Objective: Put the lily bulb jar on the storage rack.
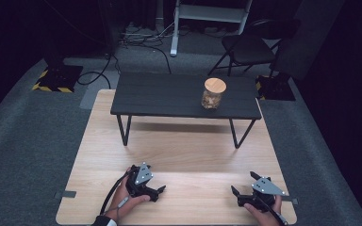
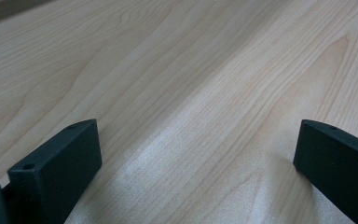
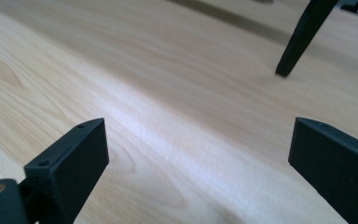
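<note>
High view: my left hand-held gripper [image 1: 161, 189] lies low over the counter [image 1: 184, 155] near its near edge, left of the middle, my left hand [image 1: 125, 197] wrapped round its body, its grey plate facing up and its tips pointing toward the right edge. My right hand-held gripper [image 1: 243, 183] sits near the near right corner, my right hand [image 1: 264, 212] under it at the near edge, its tips pointing toward the left edge; the two stand well apart. A small black table [image 1: 169, 96] stands across the far part of the counter on slanted legs; on its right part stands a glass jar [image 1: 212, 93] with a round wooden lid, upright, something pale brown inside. A strip of grey tape [image 1: 65, 194] sticks out at the near left edge. Left gripper view: the two black jaws stand wide apart with bare light wood grain between them and nothing held. Right gripper view: the jaws likewise stand wide apart over bare wood, gripping nothing; one black leg [image 3: 303, 35] of the small table meets the counter farther off, at upper right.
</note>
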A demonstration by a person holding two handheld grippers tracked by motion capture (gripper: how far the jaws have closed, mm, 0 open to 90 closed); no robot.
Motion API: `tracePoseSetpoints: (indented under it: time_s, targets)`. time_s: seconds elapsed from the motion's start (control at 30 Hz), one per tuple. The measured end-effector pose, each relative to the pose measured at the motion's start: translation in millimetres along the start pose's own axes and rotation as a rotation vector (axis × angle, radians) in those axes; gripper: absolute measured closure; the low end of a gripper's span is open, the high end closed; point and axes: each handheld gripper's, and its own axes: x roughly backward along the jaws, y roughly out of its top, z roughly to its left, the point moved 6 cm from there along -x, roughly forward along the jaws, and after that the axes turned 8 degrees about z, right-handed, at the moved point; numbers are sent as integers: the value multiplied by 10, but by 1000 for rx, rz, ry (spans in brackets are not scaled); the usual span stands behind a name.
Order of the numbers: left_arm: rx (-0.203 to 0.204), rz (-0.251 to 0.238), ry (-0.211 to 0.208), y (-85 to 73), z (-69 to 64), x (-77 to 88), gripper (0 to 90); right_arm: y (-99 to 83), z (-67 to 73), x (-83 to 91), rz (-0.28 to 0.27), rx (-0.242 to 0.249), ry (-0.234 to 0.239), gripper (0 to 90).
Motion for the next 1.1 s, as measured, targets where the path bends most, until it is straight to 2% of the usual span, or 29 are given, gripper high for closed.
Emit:
tracePoseSetpoints:
  time_s: [0.17, 0.27, 0.4, 0.5, 1.1]
  targets:
    - [0, 0, 0, 0, -1, 0, 7, -120, -4, -90, 44, -27, 10, 42]
    - [0, 0, 0, 0, 0, -1, 7, -133, -18, -94, 48, -44, 5, 44]
    - [0, 0, -1, 0, -1, -1, 7, -157, -52, -117, 41, -71, 28, 38]
    - [0, 0, -1, 0, -1, -1, 7, -147, -116, -137, 58, -117, 61, 30]
    - [1, 0, -1, -1, -1, -1, 7, -139, -127, -147, 61, -113, 68, 18]
